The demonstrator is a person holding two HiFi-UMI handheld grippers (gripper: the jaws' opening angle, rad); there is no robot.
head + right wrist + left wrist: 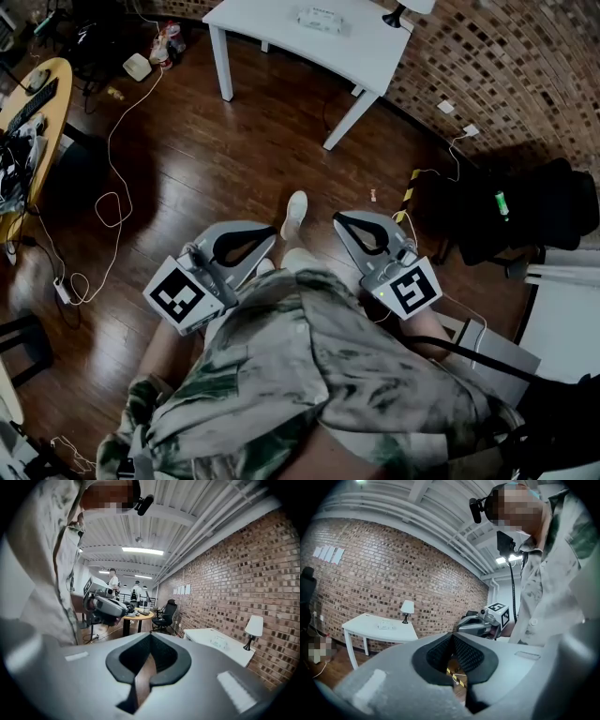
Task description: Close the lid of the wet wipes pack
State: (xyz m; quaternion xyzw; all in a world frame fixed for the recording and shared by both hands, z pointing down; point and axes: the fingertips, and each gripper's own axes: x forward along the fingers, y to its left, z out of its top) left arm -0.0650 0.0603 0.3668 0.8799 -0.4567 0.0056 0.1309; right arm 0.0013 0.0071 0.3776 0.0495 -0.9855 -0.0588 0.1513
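Note:
The wet wipes pack (pixel 319 19) is a small white packet on a white table (pixel 281 28) far ahead of me, beside a lamp (pixel 398 11). It also shows small as the pack (pixel 386 625) in the left gripper view and the pack (pixel 219 642) in the right gripper view. Its lid is too small to make out. Both grippers are held close to the person's body, far from the table. My left gripper (pixel 274 229) is shut with nothing in it, its tips (pixel 452 635) meeting. My right gripper (pixel 337 217) is likewise shut and holds nothing, as its tips (pixel 150 634) show.
Dark wooden floor lies between me and the table, with white cables (pixel 112 202) looping at the left. A yellow round table (pixel 37 103) with clutter stands far left, and a black office chair (pixel 534 216) at the right. A brick wall (pixel 506 66) runs behind the white table.

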